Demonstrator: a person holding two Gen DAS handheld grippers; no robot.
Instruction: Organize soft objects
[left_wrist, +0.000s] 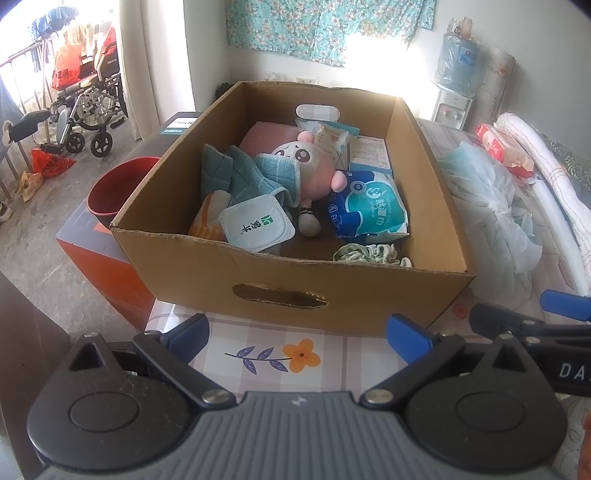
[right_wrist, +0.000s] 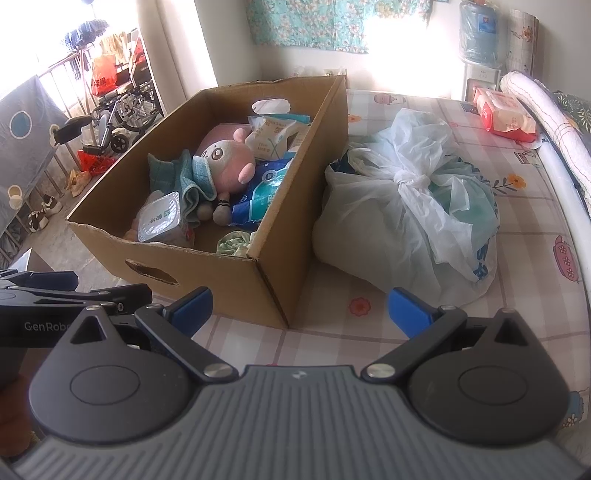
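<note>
The open brown cardboard box (left_wrist: 295, 291) already holds most of the soft things: a pink round plush doll (left_wrist: 314, 166), a teal quilted cloth (left_wrist: 243, 173) draped against it, a blue wet-wipe pack (left_wrist: 365, 206) and a crumpled green-white rag (left_wrist: 365, 253) in the box's near corner. A knotted white plastic bag (right_wrist: 413, 206) lies just right of the box, seemingly still to sort. The left gripper (left_wrist: 299, 334) and right gripper (right_wrist: 299, 308) hover in front of the box, jaws spread, empty.
</note>
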